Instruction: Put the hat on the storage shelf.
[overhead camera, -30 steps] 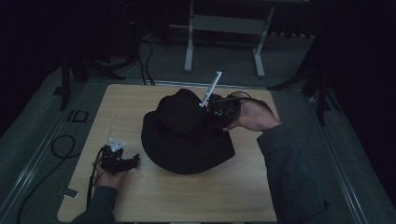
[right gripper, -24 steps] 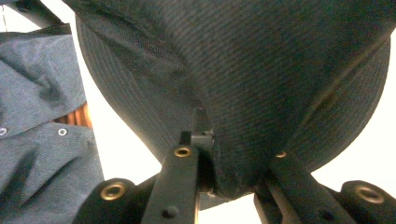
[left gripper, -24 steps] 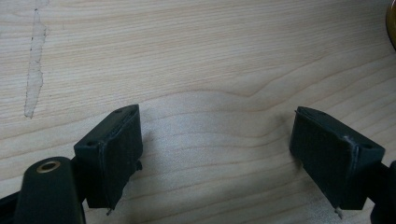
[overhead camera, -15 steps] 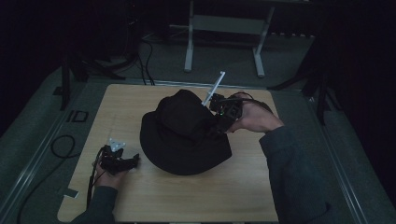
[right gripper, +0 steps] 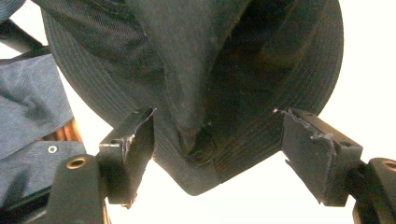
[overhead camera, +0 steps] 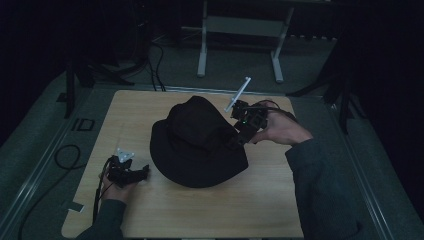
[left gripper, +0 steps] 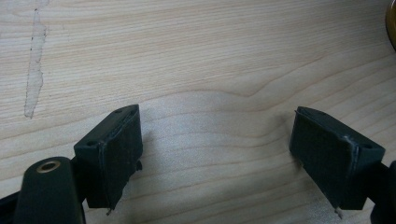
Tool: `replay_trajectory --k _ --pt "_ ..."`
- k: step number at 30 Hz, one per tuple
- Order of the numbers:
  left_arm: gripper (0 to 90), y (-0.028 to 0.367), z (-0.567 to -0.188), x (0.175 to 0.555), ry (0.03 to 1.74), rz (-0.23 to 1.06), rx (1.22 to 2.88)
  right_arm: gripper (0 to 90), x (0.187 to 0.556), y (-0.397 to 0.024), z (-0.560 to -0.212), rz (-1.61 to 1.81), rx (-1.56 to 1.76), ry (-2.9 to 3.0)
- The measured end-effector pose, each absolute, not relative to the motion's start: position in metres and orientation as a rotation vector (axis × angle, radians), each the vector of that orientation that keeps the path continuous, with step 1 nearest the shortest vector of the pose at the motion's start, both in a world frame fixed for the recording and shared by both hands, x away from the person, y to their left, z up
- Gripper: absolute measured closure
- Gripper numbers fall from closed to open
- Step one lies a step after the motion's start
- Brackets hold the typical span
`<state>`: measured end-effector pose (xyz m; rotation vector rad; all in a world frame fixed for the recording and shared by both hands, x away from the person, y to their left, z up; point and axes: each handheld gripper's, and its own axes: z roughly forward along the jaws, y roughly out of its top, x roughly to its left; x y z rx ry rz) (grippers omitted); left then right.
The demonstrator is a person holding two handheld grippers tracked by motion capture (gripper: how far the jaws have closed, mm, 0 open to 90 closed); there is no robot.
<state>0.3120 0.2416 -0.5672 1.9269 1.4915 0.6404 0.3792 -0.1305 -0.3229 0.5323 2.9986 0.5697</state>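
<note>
A black bucket hat lies crown up in the middle of the wooden table. My right gripper is at the hat's right brim, held by a hand coming in from the right. In the right gripper view its jaws have just been opening. The hat's brim lies between them, and neither pad presses on it. My right gripper is open. My left gripper rests on the table left of the hat. Its jaws stand open over bare wood, so my left gripper holds nothing.
A metal stand is on the floor behind the table. Cables loop on the floor at the left. A blue sleeve shows past the hat in the right gripper view. A pale streak marks the wood.
The right gripper's jaws have opened off the hat's right brim, and the hat has settled slightly leftward. The left gripper has stayed where it was.
</note>
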Motion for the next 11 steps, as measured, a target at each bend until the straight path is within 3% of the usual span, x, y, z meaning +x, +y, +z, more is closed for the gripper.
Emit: replay_trajectory --k 11 --pt "17.5 0.242 -0.567 0.312 1.491 0.64 1.93 26.3 0.38 -0.149 -0.326 0.637 0.621 2.907"
